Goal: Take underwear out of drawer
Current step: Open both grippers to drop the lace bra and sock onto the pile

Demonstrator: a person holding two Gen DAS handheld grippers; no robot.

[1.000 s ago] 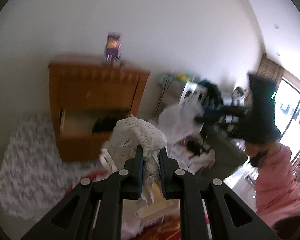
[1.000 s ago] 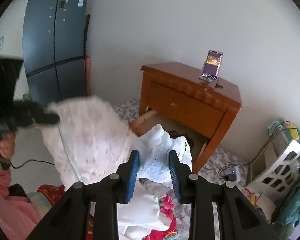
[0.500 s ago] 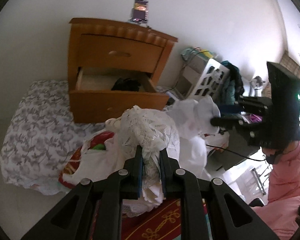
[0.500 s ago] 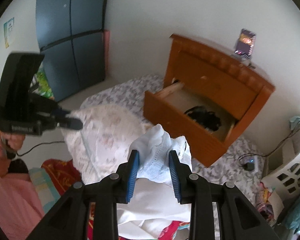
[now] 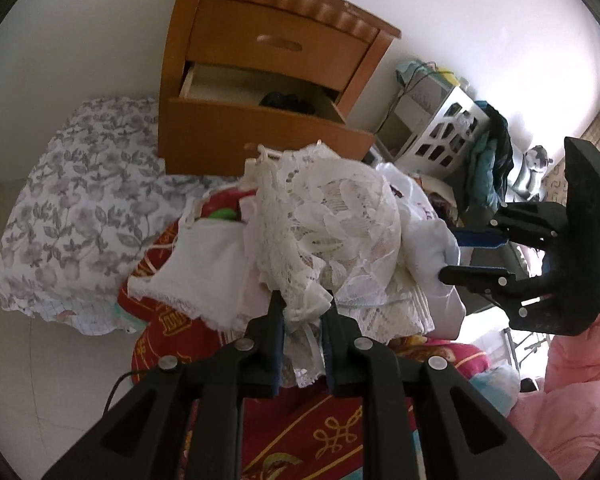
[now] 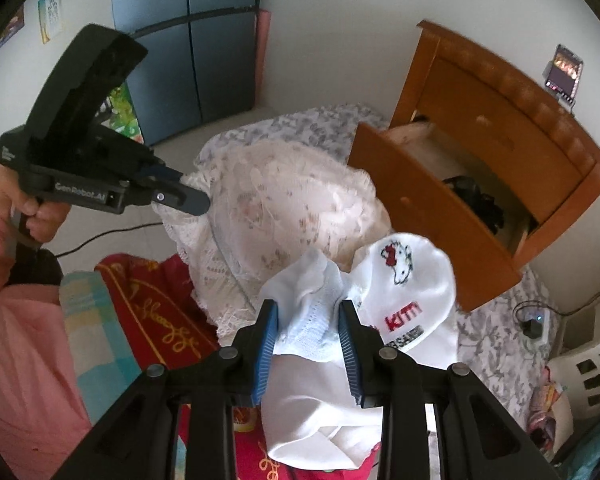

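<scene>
White lace underwear, bunched, aloft

The pale tiled floor carries a grey floral quilt spread flat, reaching to the far wall. A wooden nightstand stands on the far part of the quilt, its lower drawer pulled out. Nearer, a red cloth with gold patterns lies on the floor, its far edge overlapping the quilt. A white laundry basket stands to the right of the nightstand.
</scene>
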